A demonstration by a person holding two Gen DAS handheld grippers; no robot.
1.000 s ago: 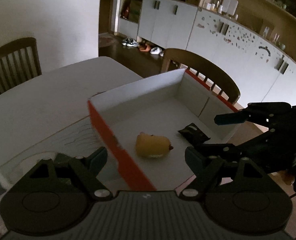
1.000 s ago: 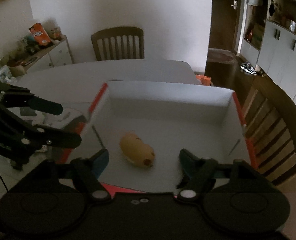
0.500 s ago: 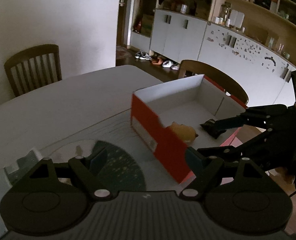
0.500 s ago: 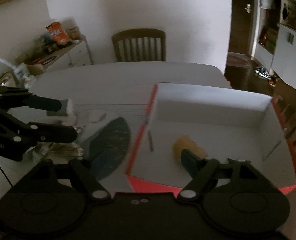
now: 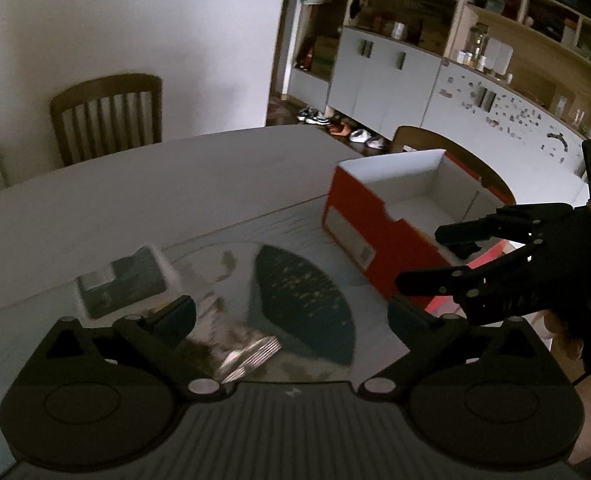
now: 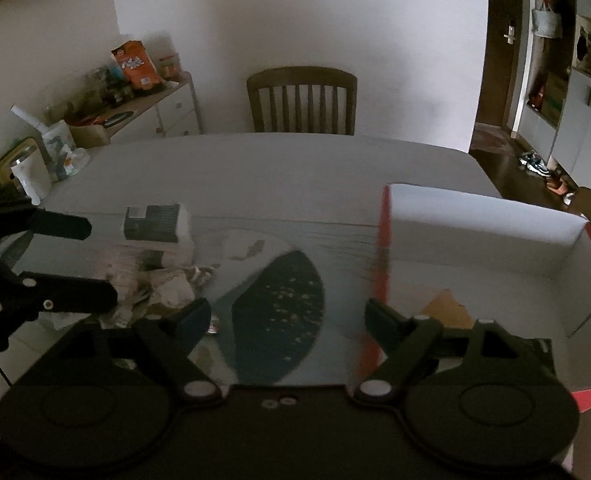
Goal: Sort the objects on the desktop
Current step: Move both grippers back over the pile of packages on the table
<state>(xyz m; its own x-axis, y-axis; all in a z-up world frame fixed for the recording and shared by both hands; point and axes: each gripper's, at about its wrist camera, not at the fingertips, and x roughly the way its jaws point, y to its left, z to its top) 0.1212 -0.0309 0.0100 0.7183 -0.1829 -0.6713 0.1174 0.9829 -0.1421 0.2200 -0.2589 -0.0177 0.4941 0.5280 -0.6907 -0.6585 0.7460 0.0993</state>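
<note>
A red shoebox with a white inside stands open on the right of the table. In it lies a yellow toy, partly hidden behind my finger. On the mat to the left lie a small dark-and-white carton, a shiny packet and crumpled wrappers. My left gripper hangs over these loose things, its jaws opening with nothing between them. My right gripper hovers by the box's near left wall, jaws also opening and empty.
A wooden chair stands at the table's far side and another behind the box. A sideboard crowded with packets and bottles runs along the left. White cabinets line the right wall.
Both grippers have swung left, from over the inside of the box to the mat with the loose items. The box now sits at the right of both views. The left jaws stand wider.
</note>
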